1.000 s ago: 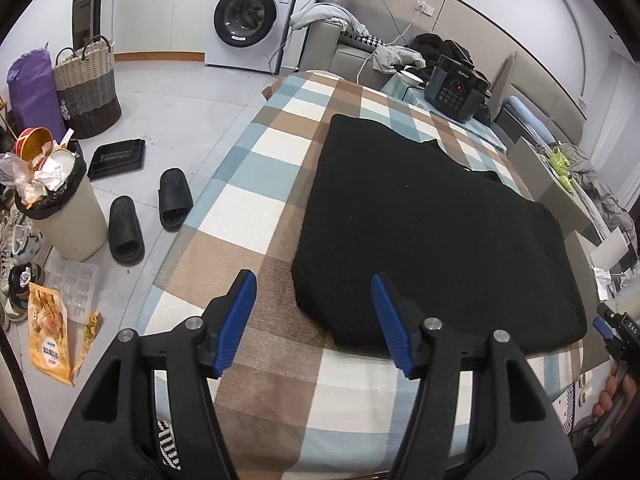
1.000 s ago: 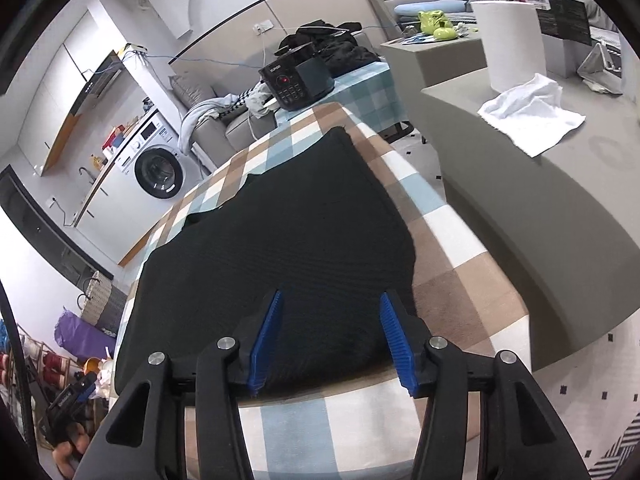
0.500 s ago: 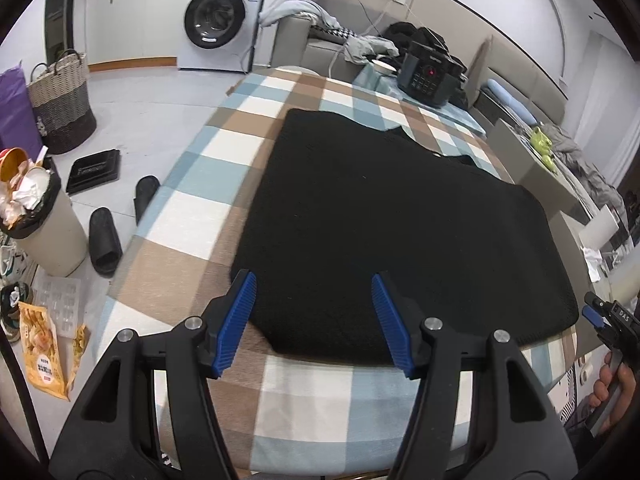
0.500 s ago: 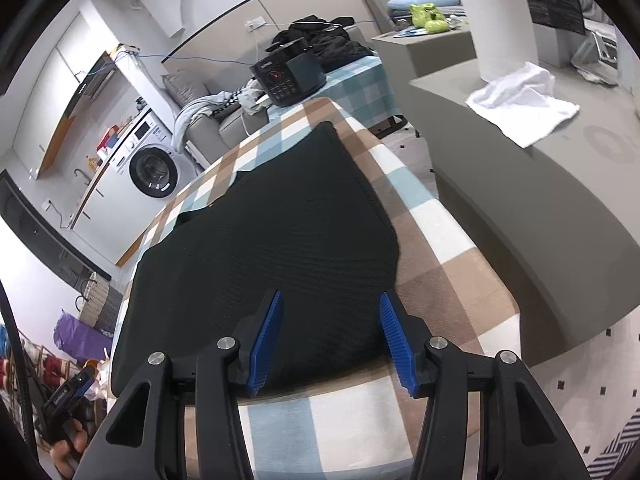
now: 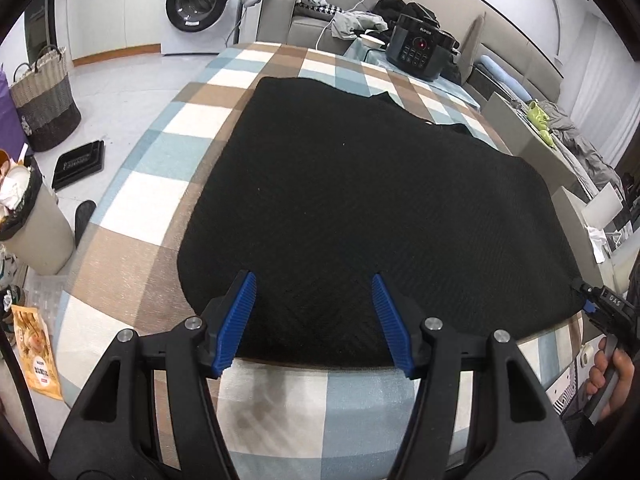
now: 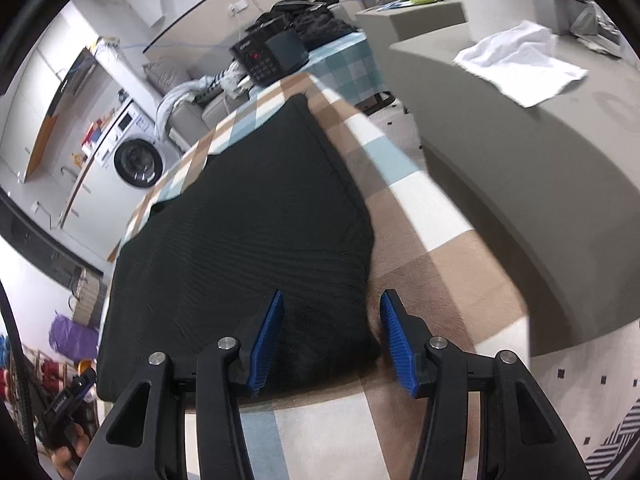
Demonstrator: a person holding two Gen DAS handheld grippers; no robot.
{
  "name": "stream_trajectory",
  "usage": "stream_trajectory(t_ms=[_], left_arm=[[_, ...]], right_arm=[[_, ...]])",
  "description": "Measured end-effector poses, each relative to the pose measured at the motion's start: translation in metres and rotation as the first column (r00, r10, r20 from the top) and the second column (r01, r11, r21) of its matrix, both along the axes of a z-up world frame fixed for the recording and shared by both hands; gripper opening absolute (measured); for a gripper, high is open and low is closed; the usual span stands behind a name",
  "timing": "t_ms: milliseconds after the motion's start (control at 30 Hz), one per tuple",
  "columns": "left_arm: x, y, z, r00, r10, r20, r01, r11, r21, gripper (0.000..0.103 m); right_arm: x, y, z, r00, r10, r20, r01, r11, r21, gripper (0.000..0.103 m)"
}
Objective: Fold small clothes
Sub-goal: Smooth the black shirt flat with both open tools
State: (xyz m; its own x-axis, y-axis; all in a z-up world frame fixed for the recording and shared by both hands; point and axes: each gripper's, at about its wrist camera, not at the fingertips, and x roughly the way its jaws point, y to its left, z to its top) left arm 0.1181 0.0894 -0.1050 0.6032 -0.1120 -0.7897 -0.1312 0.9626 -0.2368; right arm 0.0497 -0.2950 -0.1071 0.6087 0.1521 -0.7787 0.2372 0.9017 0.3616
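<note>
A black knitted garment (image 5: 360, 200) lies spread flat on the bench (image 5: 160, 208), which is covered by a checked cloth in blue, brown and cream. The garment fills most of the middle of the cloth, its near hem running close to the bench's front edge.

The left hand-held gripper (image 5: 314, 316) hangs over the garment's near left corner with its blue pads well apart; the hem and corner lie between and below them, and the pads do not press on the fabric. The right hand-held gripper (image 6: 330, 336) is over the near right corner. Its jaws have just been closing, yet a clear gap shows: the garment's corner sits between the pads, the left pad over the cloth and the right pad over bare checked cover just beside the garment's edge. Whether the pads touch the fabric cannot be told.

In the left wrist view the right gripper's tip and the fingers (image 5: 612, 376) holding it show at the garment's right corner.

Beyond the bench stand a black cooker (image 5: 420, 46), a washing machine (image 5: 200, 0), a woven basket (image 5: 44, 100) and a full bin (image 5: 28, 216) on the floor
</note>
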Motion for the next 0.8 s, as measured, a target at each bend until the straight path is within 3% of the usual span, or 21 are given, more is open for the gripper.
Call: stream_trajectory(t_ms=[33,100,200,300,367,500,633,733,800], left_arm=[[0.001,0.000,-0.002,1.000,0.001,-0.004,-0.001,1.000,-0.003,0.057],[0.002,0.000,-0.003,1.000,-0.004,-0.007,0.004,1.000,0.001,0.057],[0.004,-0.001,-0.005,1.000,-0.012,-0.011,0.013,1.000,0.016,0.057],[0.005,0.001,-0.007,1.000,-0.009,-0.014,0.009,1.000,0.011,0.057],[0.005,0.001,-0.006,1.000,-0.013,-0.007,0.013,1.000,0.007,0.057],[0.005,-0.005,0.001,0.999,-0.041,0.014,0.041,0.999,0.022,0.057],[0.009,-0.017,0.005,0.997,-0.077,0.030,0.076,0.997,0.031,0.057],[0.013,-0.032,0.002,0.993,-0.115,0.034,0.114,0.993,0.040,0.057],[0.014,-0.043,0.000,0.990,-0.135,0.044,0.133,0.990,0.042,0.057]], right_arm=[[0.002,0.003,0.000,1.000,0.008,0.002,-0.008,1.000,-0.005,0.026],[0.001,0.012,0.009,0.999,0.040,0.035,-0.038,0.997,-0.065,0.010],[-0.004,0.012,0.018,0.998,0.040,0.057,-0.034,0.994,-0.104,0.009],[0.002,0.003,0.000,0.999,-0.007,-0.047,0.000,0.992,-0.129,0.009],[-0.001,0.001,0.002,0.999,-0.026,-0.025,0.024,0.996,-0.088,0.013],[-0.006,0.004,0.023,0.999,-0.038,0.037,0.042,0.991,-0.127,0.036],[-0.003,0.021,0.044,0.996,0.019,0.084,-0.004,0.985,-0.174,0.045],[0.006,0.041,0.046,0.994,0.078,0.077,-0.065,0.984,-0.165,0.057],[0.016,0.059,0.042,0.991,0.114,0.065,-0.101,0.979,-0.179,0.059]])
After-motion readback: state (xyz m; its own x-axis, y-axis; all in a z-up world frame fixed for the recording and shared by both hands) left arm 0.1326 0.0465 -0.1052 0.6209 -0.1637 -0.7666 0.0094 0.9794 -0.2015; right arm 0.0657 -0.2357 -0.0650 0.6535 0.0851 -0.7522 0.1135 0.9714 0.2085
